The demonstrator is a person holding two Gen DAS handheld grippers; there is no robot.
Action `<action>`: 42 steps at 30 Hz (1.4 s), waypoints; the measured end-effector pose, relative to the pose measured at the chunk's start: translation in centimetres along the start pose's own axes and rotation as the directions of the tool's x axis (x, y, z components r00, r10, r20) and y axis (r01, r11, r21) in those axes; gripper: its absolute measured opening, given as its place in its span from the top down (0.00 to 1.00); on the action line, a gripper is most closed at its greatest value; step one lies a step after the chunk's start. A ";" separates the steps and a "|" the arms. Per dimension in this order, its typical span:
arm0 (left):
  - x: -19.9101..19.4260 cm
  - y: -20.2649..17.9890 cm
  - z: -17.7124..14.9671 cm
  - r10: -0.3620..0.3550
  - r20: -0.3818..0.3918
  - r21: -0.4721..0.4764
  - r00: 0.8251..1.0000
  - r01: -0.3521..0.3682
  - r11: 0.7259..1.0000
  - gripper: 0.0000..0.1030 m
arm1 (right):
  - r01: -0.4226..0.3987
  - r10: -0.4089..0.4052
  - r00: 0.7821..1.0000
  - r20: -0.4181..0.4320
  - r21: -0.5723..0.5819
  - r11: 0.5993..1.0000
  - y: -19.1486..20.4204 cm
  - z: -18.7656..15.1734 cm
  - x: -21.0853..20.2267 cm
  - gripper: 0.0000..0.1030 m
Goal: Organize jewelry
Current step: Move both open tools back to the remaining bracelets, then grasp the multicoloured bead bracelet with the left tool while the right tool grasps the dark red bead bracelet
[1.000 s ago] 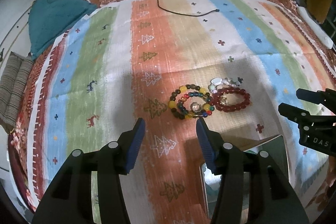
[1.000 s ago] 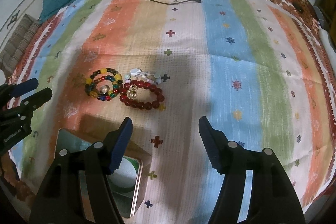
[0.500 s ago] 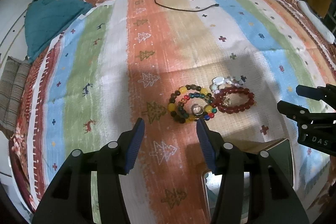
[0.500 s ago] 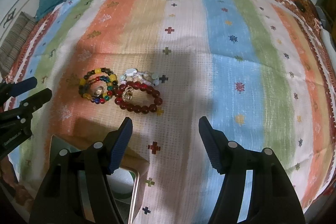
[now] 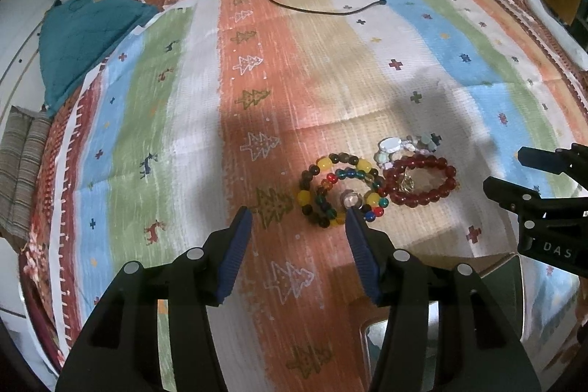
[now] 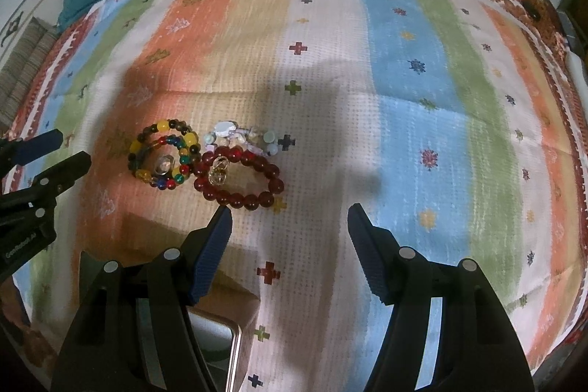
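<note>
Two grippers are seen, each spread wide with nothing held. The left gripper [image 5: 299,225] is poised over the orange stripe of the cloth [image 5: 154,120], its right fingertip just short of the multicoloured bracelets. The right gripper [image 6: 290,223] is held over the pale stripe, its left fingertip close to the red bracelet [image 6: 239,180].

Nearest, by the cloth's near edge, one box [image 6: 217,348] with a metallic rim is partly hidden behind the fingers.

Beyond it, near the middle of the cloth, the jewelry is gathered in one touching cluster. Two multicoloured bracelets [image 5: 340,193] are counted at the left, a yellow-and-dark ring around a smaller red, blue and green one, with a clear bead inside. One dark red bracelet [image 5: 420,180] of glossy round beads lies at the right, a gold charm within it. One pale string [image 5: 404,147] of white and bluish stones lies just behind.

Toward the far edge, one black cable [image 5: 323,8] is trailed. At the far left corner one teal cloth bundle [image 5: 84,35] is seen.
</note>
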State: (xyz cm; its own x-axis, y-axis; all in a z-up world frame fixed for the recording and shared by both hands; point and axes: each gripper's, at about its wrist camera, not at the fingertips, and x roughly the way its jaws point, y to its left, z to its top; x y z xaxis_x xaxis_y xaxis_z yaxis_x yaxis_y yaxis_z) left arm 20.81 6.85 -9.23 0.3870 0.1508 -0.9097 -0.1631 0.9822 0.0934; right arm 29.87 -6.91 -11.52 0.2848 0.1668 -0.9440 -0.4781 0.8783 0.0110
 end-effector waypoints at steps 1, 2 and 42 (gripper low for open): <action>0.1 0.0 0.1 0.002 -0.002 0.003 1.000 -0.002 1.000 0.47 | 0.000 0.000 1.000 -0.001 -0.001 1.000 0.0 0.1 0.1 0.37; 0.3 0.0 0.1 0.005 -0.005 0.006 1.000 -0.005 1.000 0.47 | -0.001 0.001 1.000 -0.001 -0.001 1.000 0.1 0.2 0.2 0.37; 7.1 -1.3 1.6 -0.136 -0.161 -0.014 0.978 0.136 0.991 0.69 | 0.006 -0.008 0.995 -0.101 -0.016 1.000 0.1 1.9 5.2 0.42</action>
State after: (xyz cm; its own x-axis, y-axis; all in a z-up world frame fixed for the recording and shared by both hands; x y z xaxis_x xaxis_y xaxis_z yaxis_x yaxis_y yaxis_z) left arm 25.26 6.88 -15.17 0.2548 -0.0042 -0.9670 -0.1218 0.9919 -0.0364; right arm 32.85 -5.12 -15.83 0.2028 0.1138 -0.9726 -0.4900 0.8717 -0.0002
